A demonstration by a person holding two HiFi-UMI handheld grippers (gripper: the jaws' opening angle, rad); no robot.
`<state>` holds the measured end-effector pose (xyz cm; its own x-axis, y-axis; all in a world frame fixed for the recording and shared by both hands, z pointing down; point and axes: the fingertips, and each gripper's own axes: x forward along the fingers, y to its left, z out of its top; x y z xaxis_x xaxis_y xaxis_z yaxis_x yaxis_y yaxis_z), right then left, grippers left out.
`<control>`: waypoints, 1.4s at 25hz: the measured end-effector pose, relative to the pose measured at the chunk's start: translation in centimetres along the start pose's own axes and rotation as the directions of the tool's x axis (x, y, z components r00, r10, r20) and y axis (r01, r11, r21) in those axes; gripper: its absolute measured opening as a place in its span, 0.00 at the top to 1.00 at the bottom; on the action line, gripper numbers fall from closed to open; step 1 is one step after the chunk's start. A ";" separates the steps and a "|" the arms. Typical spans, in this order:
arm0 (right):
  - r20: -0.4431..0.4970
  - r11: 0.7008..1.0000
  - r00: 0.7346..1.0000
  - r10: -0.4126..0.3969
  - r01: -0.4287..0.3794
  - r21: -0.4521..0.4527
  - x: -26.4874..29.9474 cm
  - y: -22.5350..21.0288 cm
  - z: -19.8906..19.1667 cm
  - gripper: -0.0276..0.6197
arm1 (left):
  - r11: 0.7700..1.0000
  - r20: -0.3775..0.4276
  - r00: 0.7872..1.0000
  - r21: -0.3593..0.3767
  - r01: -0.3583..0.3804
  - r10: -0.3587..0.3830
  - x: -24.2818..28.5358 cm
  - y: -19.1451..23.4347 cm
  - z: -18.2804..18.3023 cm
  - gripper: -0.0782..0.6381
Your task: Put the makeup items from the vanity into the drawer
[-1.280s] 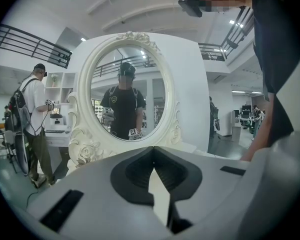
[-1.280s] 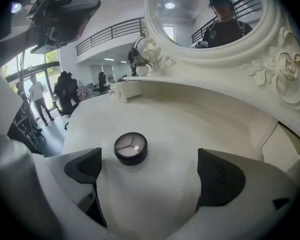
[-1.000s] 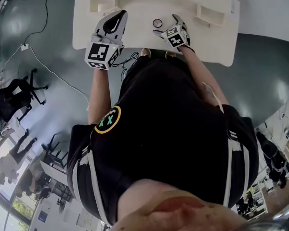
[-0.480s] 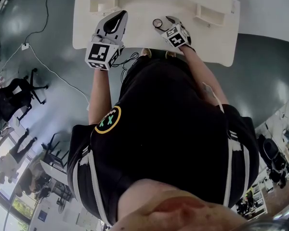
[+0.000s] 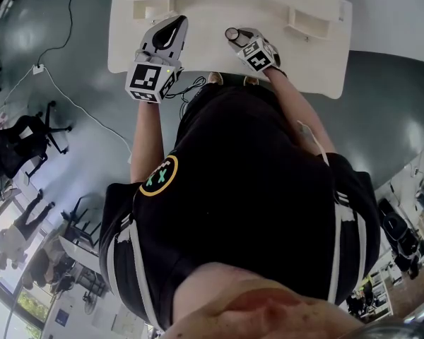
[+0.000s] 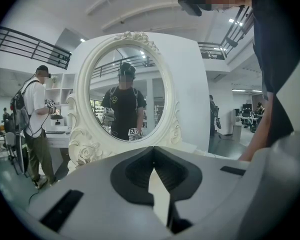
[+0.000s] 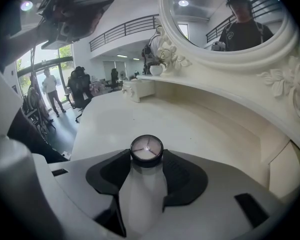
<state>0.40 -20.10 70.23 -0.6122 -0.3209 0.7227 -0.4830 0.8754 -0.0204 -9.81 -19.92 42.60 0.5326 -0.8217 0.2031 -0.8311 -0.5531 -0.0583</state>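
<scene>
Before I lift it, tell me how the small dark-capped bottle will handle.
The bottle looks rigid and smooth, so it may slip as the fingers of the right gripper close around it. Standing narrow and upright, it could tip if nudged; its round body would likely roll.

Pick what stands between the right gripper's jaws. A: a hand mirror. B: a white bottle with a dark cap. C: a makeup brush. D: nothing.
B: the right gripper view shows the white bottle standing between the jaws of the right gripper, which are closing on it.
</scene>
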 end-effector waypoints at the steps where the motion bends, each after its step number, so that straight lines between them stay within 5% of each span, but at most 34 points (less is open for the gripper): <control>1: -0.001 1.000 1.000 -0.001 0.001 0.002 0.0 0.0 0.0 0.61 | 1.000 0.000 1.000 0.000 -0.001 0.001 0.0 0.0 0.0 0.87; 11: 0.056 1.000 0.998 -0.006 0.007 -0.022 1.5 0.2 4.1 0.61 | 0.999 -0.005 0.999 -0.016 -0.033 0.033 -1.4 2.8 -1.4 0.87; 16: 0.109 0.997 0.994 0.008 0.000 -0.077 0.1 -0.2 5.7 0.61 | 0.997 -0.008 0.997 -0.025 -0.074 0.074 -2.4 0.8 -1.8 0.87; 31: 0.205 0.961 0.965 0.163 -0.109 -0.254 5.2 5.6 19.6 0.61 | 0.950 -0.049 0.955 -0.102 -0.295 0.292 -11.3 5.5 -5.3 0.87; 35: 0.211 0.966 0.965 0.154 -0.102 -0.239 8.9 4.8 24.7 0.61 | 0.932 -0.075 0.941 -0.131 -0.338 0.331 -13.5 6.4 -7.0 0.87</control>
<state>-22.83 -27.69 59.47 -0.7975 -0.2508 0.5487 -0.2542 0.9645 0.0715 -23.47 -11.38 46.28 0.2139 -0.9457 0.2448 -0.9756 -0.2194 0.0049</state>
